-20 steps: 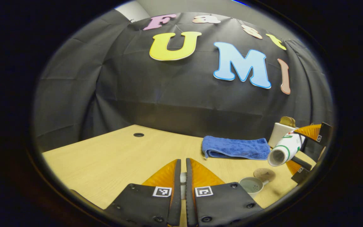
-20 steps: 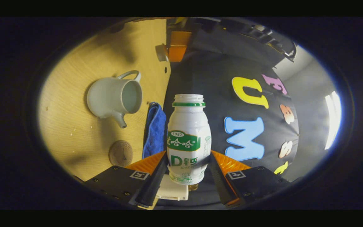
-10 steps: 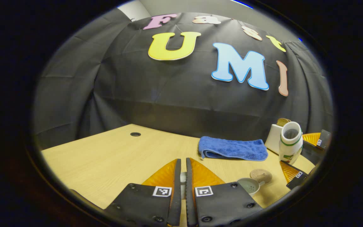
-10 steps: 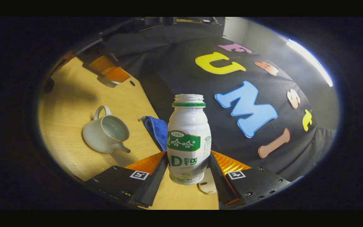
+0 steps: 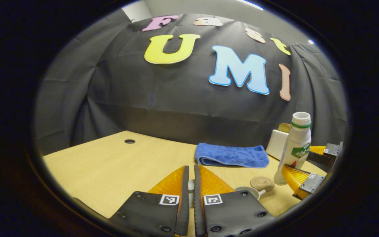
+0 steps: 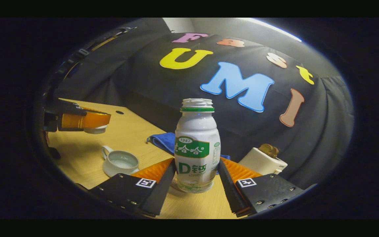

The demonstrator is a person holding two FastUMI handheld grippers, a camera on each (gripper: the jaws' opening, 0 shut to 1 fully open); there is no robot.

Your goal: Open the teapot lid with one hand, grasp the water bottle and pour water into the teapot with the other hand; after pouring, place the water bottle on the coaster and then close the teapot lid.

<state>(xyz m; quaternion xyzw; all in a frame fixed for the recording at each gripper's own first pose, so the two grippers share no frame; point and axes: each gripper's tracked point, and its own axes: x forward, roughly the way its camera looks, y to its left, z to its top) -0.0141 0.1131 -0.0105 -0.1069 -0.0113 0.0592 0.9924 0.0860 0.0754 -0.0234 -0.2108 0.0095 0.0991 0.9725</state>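
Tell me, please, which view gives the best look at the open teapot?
The right gripper view: the teapot sits clear on the table, with its handle, open rim and inside all visible, left of the water bottle. In the left gripper view only part of the teapot's rim peeks out behind the left gripper.

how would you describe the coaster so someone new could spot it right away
Start at the light wooden table and find the folded blue towel near the back wall. In front of it, between the open teapot and the white water bottle, lies the coaster. It is the only flat, round, brown disc there.
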